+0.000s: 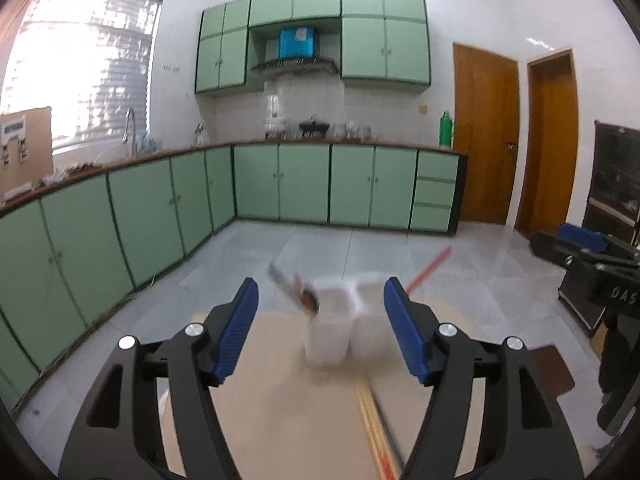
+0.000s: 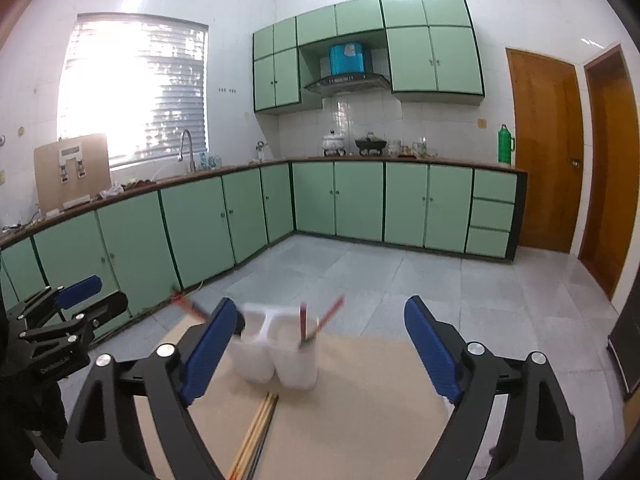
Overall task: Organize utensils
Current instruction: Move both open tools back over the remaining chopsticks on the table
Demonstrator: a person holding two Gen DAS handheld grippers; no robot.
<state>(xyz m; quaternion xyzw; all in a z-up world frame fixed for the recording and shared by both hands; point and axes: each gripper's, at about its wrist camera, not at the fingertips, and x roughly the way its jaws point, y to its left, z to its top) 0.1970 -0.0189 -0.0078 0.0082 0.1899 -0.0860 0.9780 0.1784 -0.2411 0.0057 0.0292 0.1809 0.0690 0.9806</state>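
Observation:
A white two-compartment holder [image 1: 328, 332] stands blurred at the far end of a beige tabletop [image 1: 280, 420]. A dark-tipped utensil [image 1: 296, 294] leans left out of one compartment. From the other a red chopstick [image 1: 432, 266] leans right. Several loose chopsticks [image 1: 374, 428] lie on the table in front. My left gripper [image 1: 322, 292] is open, short of the holder, with nothing between its blue pads. In the right wrist view the holder [image 2: 276, 356], its upright chopsticks [image 2: 320, 320] and the loose chopsticks [image 2: 256, 432] show again. My right gripper [image 2: 320, 308] is wide open and empty.
The right gripper [image 1: 572, 242] shows at the right of the left wrist view, and the left gripper [image 2: 90, 298] at the left of the right wrist view. Green cabinets [image 1: 160, 208] line the walls past a tiled floor. Wooden doors [image 1: 484, 136] and a black case [image 1: 580, 304] stand to the right.

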